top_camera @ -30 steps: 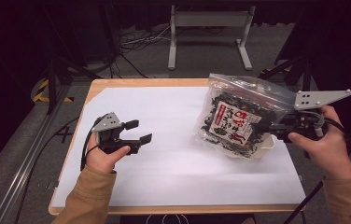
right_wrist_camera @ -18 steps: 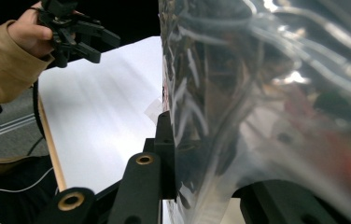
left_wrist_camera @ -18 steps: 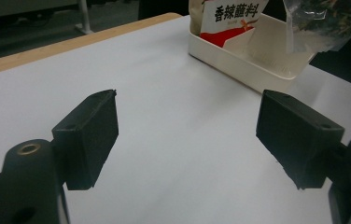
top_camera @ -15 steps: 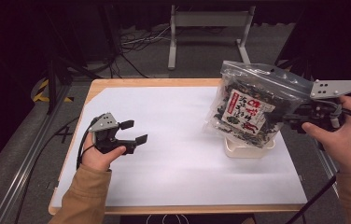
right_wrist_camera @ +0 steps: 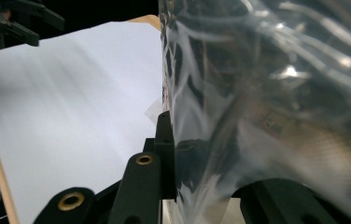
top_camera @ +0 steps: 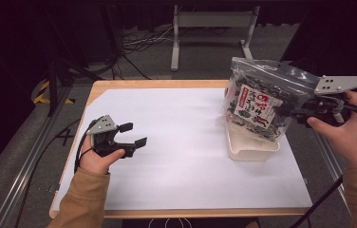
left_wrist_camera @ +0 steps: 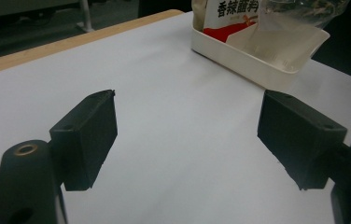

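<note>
My right gripper (top_camera: 305, 111) pinches the clear zip-top plastic bag of dark dried food with a red-and-white label (top_camera: 257, 104) by its edge, hanging it at three o'clock over the shallow cream plastic tray (top_camera: 252, 148). My left gripper (top_camera: 131, 135) idles at nine o'clock, jaws spread wide and empty. The slick film could slip and drop askew, tipping the tray. The bag hides my right pads and the tray's interior.
</note>
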A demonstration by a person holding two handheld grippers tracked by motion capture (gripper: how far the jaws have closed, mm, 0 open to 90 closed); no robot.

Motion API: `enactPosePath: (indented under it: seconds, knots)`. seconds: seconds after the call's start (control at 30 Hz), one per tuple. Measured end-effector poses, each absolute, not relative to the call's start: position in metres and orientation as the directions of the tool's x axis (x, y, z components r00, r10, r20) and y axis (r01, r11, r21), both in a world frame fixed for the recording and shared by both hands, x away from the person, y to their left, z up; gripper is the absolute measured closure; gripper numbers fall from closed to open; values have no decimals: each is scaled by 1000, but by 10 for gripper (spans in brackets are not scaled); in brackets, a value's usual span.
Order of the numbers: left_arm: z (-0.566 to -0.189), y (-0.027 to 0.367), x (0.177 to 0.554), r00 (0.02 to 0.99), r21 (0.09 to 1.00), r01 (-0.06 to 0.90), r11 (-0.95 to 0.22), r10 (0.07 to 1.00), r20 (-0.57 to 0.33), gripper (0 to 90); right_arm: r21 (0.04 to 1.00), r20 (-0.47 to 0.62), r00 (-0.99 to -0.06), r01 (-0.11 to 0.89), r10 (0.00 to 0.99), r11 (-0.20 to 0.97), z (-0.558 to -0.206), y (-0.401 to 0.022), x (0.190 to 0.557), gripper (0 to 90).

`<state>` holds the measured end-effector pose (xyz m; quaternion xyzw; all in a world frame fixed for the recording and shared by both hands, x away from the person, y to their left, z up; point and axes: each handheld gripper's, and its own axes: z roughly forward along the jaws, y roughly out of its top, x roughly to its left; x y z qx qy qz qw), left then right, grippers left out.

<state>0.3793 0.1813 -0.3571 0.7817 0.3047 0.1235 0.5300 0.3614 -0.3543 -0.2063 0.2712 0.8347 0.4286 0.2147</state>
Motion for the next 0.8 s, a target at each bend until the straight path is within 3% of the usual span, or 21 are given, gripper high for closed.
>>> enactPosePath:
  seconds: [0.23,0.8]
  knots:
    - [-358,180,380,784,901,351,-257,606,-133,205,822,-138,-738,287,660,493,-211,-356,365,743]
    - [-359,183,380,778,899,361,-248,612,-143,204,782,-83,-639,434,765,447,-238,-353,381,742]
